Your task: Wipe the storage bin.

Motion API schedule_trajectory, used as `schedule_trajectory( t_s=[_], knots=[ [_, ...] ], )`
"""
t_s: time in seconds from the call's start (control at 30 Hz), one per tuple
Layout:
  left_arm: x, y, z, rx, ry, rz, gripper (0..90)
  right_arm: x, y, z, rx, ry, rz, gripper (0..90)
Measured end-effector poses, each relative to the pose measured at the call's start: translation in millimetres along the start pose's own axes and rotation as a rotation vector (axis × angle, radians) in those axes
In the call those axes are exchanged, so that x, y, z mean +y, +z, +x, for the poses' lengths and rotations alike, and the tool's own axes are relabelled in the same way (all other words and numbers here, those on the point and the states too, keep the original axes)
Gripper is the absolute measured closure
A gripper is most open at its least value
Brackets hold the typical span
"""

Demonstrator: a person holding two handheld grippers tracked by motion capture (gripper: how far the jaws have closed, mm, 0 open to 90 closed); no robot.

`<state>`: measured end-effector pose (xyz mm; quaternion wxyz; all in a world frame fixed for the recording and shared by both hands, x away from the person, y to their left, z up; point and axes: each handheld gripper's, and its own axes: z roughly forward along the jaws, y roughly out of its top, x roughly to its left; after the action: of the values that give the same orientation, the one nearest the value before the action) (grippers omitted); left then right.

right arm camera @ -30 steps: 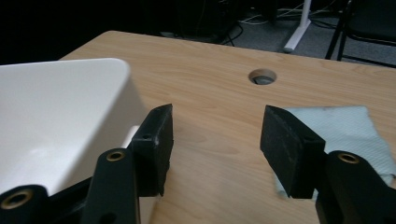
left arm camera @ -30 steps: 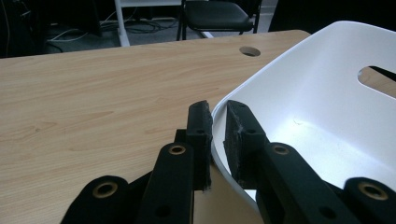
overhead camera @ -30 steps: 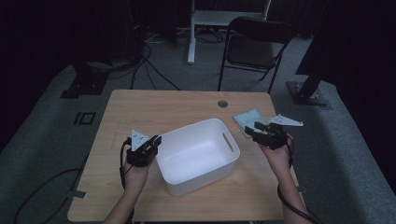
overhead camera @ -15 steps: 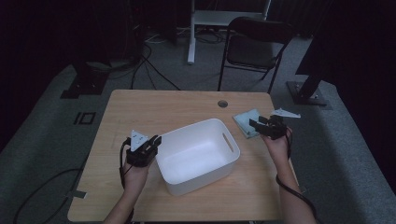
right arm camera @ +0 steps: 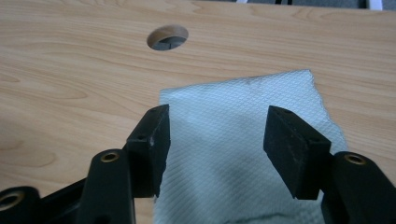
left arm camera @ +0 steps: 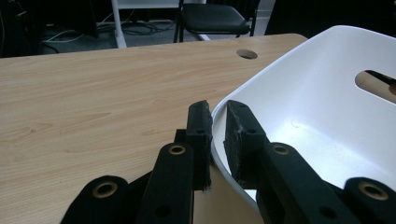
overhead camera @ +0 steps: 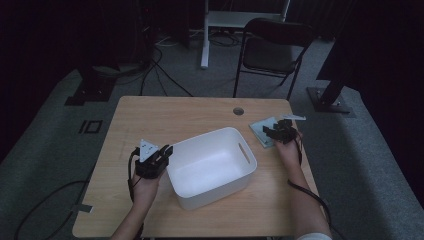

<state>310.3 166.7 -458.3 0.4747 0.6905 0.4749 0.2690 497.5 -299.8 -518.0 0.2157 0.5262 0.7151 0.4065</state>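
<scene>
In the high view the right gripper (overhead camera: 278, 132) has come forward and down from beside the bin (overhead camera: 212, 165) to hang over the pale cloth (overhead camera: 261, 131) at the table's (overhead camera: 175, 115) right edge, while the left gripper (overhead camera: 156, 156) stays at the bin's left rim. The left gripper view has its jaws clamped on that white rim (left arm camera: 218, 122), steadying the bin. In the right gripper view the jaws, just opening wider, straddle the flat cloth (right arm camera: 243, 116) without pressing it, so a pickup looks next.
</scene>
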Motion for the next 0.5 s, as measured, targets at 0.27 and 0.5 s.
schedule_trajectory(
  t_s=[0.27, 0.5],
  knots=[
    [-0.2, 0.0, 0.1, -0.002, -0.005, -0.001, 80.5, 2.5, 19.6, -7.7, -0.012, -0.007, 0.035, 28.7],
    [-0.2, 0.1, 0.0, -0.002, -0.007, -0.003, 80.5, 2.8, 35.5, -10.5, -0.024, -0.001, 0.078, 19.5]
  ],
)
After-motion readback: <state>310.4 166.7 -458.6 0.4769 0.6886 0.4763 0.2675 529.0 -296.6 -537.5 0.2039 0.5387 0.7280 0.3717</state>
